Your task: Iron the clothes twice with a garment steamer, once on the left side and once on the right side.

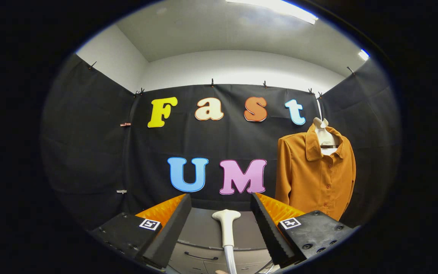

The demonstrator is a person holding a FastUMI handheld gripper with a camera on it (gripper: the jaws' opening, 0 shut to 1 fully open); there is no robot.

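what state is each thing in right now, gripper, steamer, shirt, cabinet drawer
gripper: fingers spread open, pressing on nothing
steamer head: upright between the open fingers with a gap on each side, not gripped
shirt: hanging on a hanger beyond the right finger, buttoned up, collar open
cabinet drawer: shut, below the steamer head
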